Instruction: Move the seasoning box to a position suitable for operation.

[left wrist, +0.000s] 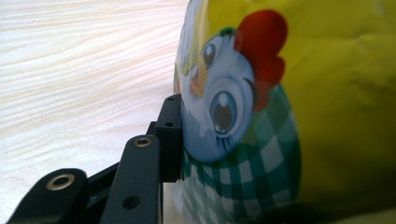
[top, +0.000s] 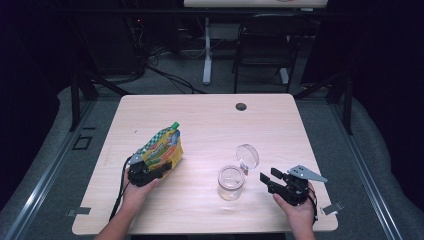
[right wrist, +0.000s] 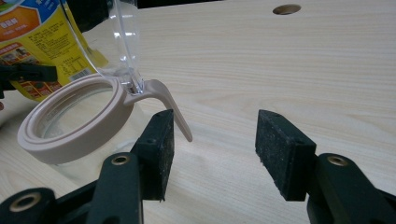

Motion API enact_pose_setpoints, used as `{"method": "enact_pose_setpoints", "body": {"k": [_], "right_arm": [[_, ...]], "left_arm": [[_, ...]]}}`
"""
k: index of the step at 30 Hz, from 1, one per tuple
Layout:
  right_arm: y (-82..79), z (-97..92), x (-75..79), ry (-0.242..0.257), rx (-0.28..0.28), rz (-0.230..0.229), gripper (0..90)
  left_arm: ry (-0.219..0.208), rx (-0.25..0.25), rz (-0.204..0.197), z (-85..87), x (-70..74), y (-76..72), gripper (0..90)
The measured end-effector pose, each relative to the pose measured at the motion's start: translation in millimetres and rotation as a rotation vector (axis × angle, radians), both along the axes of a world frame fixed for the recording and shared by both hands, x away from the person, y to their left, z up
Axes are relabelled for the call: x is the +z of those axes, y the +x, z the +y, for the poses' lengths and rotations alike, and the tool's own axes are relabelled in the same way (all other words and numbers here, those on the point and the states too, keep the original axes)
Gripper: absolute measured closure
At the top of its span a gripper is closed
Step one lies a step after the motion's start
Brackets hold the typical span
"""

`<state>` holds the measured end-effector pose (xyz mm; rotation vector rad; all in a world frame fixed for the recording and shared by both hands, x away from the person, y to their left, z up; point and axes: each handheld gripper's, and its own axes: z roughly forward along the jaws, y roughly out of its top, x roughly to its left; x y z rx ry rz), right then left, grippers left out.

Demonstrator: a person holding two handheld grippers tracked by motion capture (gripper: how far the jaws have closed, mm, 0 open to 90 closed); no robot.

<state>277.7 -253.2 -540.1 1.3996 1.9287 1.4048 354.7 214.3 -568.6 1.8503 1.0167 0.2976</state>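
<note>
High view is looking forward and down from above the near edge, taking in the whole table [top: 210, 115]. Left gripper view is sitting low, pressed close against the printed pouch [left wrist: 289, 116], which the high view is also showing [top: 161, 150]. Right gripper view is looking low across the tabletop at the open glass jar [right wrist: 70, 121], likewise visible from above [top: 231, 181].
</note>
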Motion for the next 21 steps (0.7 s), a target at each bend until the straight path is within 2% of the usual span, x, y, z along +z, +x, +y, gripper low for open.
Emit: {"method": "enact_pose_setpoints", "body": {"k": [6,10,15,21], "right_arm": [[0.4,1.1,0.0,-0.001,0.01,0.011,47.5],[1.6,0.3,0.9,-0.008,0.016,0.008,47.6],[2.7,1.2,0.9,-0.005,0.022,0.001,47.9],[0.9,4.2,3.3,-0.043,0.026,-0.026,47.7]], "left_arm": [[0.026,-0.019,-0.015,-1.1,6.3,-6.0,62.9],[0.064,-0.026,-0.034,0.0,10.4,-10.1,62.9],[0.085,-0.035,-0.037,0.8,14.7,-14.8,63.0],[0.094,-0.043,-0.053,-0.8,19.2,-18.5,63.0]]}}
